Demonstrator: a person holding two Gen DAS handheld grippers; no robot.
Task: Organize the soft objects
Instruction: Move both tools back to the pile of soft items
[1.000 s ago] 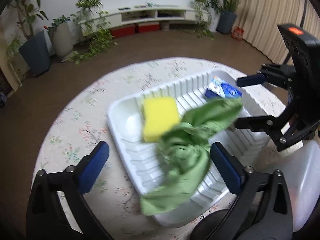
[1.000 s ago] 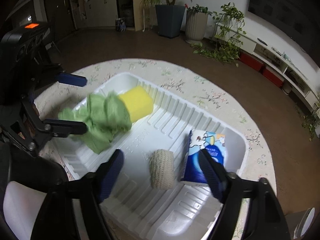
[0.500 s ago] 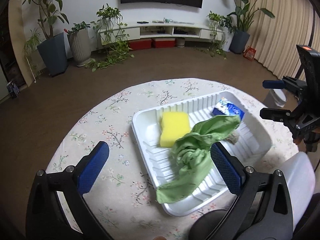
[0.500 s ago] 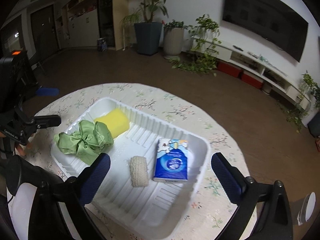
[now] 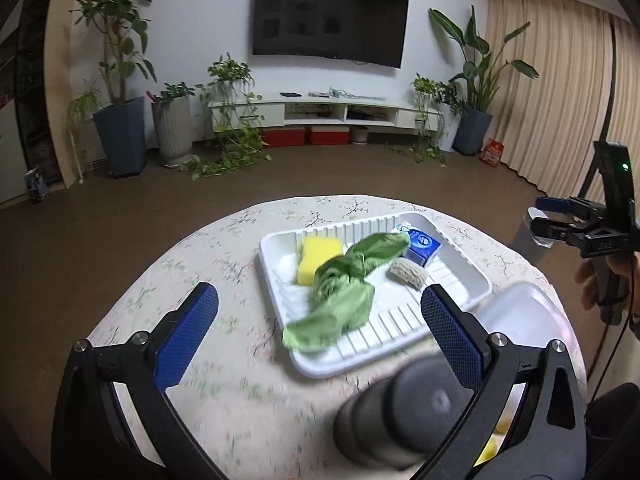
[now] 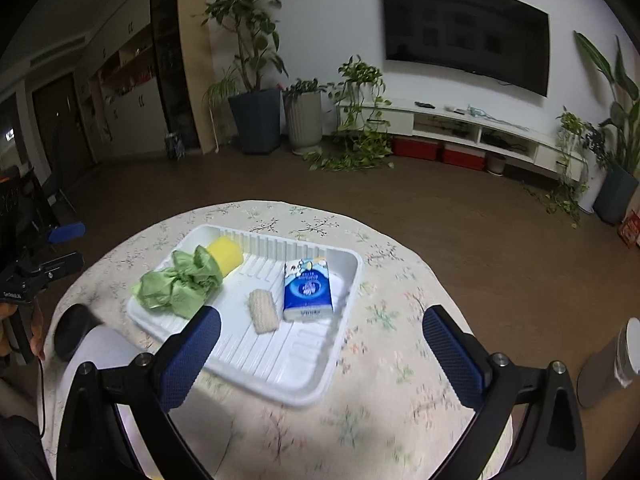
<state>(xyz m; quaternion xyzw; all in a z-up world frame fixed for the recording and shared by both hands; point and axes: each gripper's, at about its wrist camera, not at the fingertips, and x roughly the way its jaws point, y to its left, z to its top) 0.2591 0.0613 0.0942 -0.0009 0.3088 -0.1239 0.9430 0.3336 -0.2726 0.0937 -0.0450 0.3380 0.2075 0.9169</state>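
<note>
Green cloth (image 5: 344, 288) now lies loose in the white tray (image 6: 344, 280), one corner hanging over the rim. A second ago we were low over it; now both our grippers are pulled back and up, away from the tray.

Our left gripper (image 5: 320, 320) is wide open and holds nothing. Our right gripper (image 6: 320, 344) is wide open too, with nothing in it.

In the tray with the cloth we see the yellow sponge (image 6: 229, 255), the little knitted pad (image 6: 263, 311) and the blue tissue pack (image 6: 307, 290). We think all the soft things are put away, so the job looks almost done.

The tray sits on a round table with a flowery cloth (image 6: 392, 320). Behind it we see a brown floor, potted plants (image 5: 120, 128), a TV (image 6: 466, 32) on the wall and a long white shelf (image 5: 320, 110).
</note>
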